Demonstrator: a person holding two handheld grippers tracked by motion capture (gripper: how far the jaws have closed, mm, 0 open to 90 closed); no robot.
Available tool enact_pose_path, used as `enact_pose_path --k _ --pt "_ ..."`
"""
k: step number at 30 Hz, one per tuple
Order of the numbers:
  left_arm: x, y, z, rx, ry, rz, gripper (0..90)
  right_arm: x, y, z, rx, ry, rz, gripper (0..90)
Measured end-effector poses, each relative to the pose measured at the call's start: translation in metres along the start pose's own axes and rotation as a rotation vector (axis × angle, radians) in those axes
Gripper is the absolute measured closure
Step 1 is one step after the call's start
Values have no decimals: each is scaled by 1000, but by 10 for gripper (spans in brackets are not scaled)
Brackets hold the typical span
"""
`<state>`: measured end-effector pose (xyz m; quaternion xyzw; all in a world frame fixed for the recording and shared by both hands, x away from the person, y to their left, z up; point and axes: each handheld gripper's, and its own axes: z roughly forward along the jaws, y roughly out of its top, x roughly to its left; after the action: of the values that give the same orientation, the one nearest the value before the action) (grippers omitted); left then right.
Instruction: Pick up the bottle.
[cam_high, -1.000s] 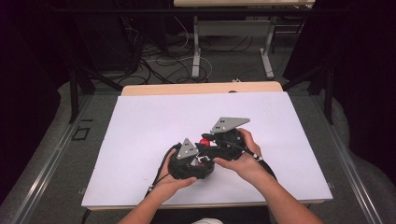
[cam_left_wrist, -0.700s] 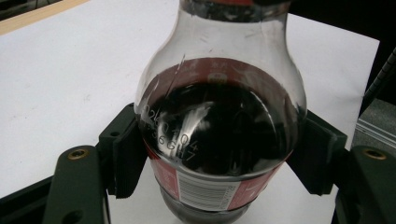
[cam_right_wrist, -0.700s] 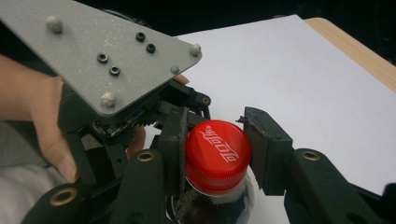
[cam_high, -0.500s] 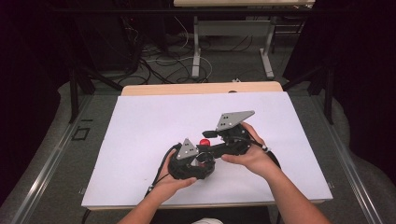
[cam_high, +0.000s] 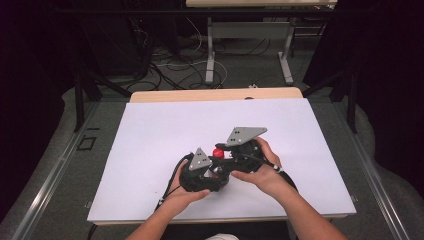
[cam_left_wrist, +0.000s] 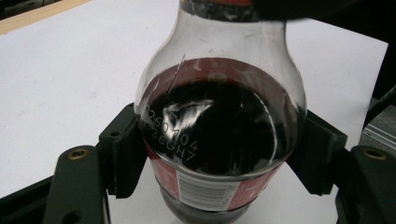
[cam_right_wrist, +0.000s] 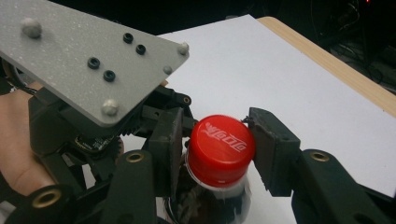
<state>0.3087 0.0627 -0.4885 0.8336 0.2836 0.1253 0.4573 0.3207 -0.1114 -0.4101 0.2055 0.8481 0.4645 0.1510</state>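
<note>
Left gripper (cam_left_wrist: 219, 154) jaws clamp cola bottle (cam_left_wrist: 219, 135) body; right gripper (cam_right_wrist: 217, 156) jaws pinch its red cap (cam_right_wrist: 220, 150), over white counter (cam_high: 150, 135).

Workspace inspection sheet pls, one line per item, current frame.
Surface: white table top, wooden edge at the far side.
Job's things: cola bottle, dark drink inside; red cap on.
Clutter: nothing seen.
Grippers: left claw clamps the bottle's body; right claw has its jaws either side of the cap, contact unclear.
Cables: black cable trails from the left claw.
Surroundings: dark room, floor wiring, table legs beyond.
</note>
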Motion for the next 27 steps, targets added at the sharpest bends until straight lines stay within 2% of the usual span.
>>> enact_pose_path --k 2,3,6,7,9,10,15,16,18,21,22,23,25,27 --pt "0 0 0 5 -6 -1 303 0 0 2 0 -5 -3 553" --pt "-1 -1 1 -16 2 -8 303 0 1 3 6 13 -8 550" --pt "-1 -1 1 -15 -5 -5 303 -1 2 4 8 19 -16 550" --pt "-2 0 1 -13 7 0 303 -3 3 5 3 30 -6 557" --pt "-2 0 1 -13 4 8 303 -4 4 6 7 48 -4 573" --pt "-2 0 1 -13 4 8 303 -6 4 6 13 54 -16 602" --pt "-3 -1 1 -16 -8 0 303 -17 5 6 11 138 -37 608" --pt "-3 0 -1 -2 -22 3 303 -18 5 6 12 156 -56 608" --pt "-4 0 0 -13 -16 -2 303 -20 5 5 8 173 -72 607" --pt "-2 1 -1 -11 -16 4 302 -20 6 4 3 172 -71 600" --pt "-1 1 -2 0 -15 -2 303 -19 6 3 -12 155 -68 481" --pt "0 0 -1 -14 0 -1 303 -18 6 2 -15 141 -55 472" --pt "1 0 -1 -13 4 -4 303 -15 6 0 -22 111 -60 478" --pt "1 -1 -1 -16 5 -9 303 -13 6 -2 -17 104 -53 493"
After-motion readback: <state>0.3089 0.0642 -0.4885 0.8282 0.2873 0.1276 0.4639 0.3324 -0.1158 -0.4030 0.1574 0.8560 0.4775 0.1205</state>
